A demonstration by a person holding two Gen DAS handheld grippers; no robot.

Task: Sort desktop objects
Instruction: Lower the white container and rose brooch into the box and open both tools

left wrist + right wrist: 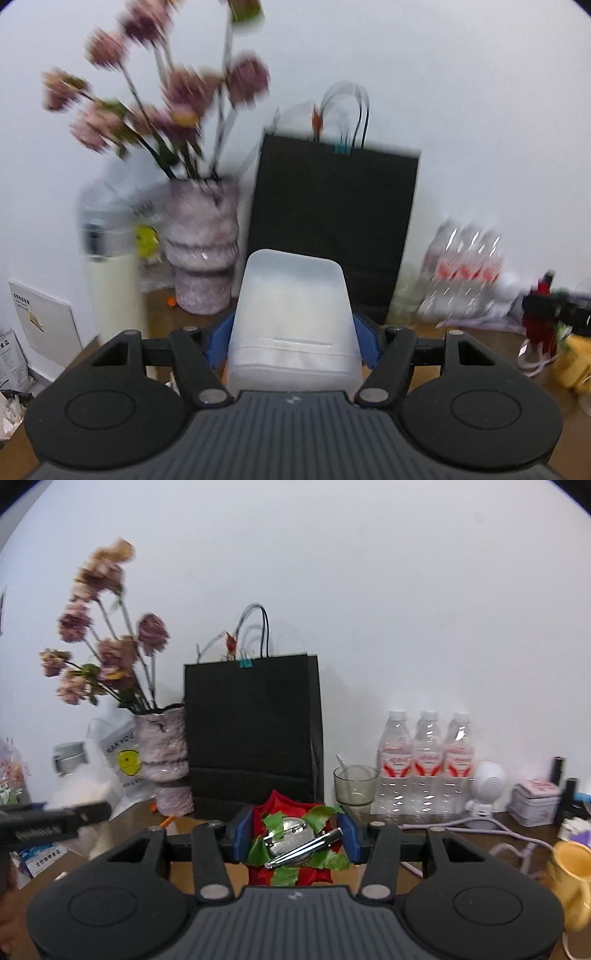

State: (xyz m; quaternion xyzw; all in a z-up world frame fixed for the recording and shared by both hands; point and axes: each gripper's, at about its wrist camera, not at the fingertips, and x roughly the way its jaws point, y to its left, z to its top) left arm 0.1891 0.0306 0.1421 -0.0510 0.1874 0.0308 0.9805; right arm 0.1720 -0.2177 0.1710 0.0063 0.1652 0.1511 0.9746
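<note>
My left gripper (pixel 291 343) is shut on a translucent white plastic box (pixel 291 314), held above the wooden desk in front of a black paper bag (pixel 332 221). My right gripper (pixel 295 834) is shut on a red fabric flower clip (pixel 295 842) with green leaves and a silver metal clasp facing me. In the right wrist view the left gripper (pixel 55 823) shows at the far left with the white box (pixel 88 786) blurred. In the left wrist view the right gripper (pixel 554 310) shows at the far right with the red flower (pixel 539 325).
A pink vase (pixel 166 753) of dried flowers stands left of the black bag (pixel 251 731). Three water bottles (pixel 428 764), a glass cup (pixel 354 782), a small white speaker (pixel 487 786), a tin box (pixel 535 801) and a yellow mug (pixel 572 878) sit at right. A cream thermos (pixel 114 288) stands left.
</note>
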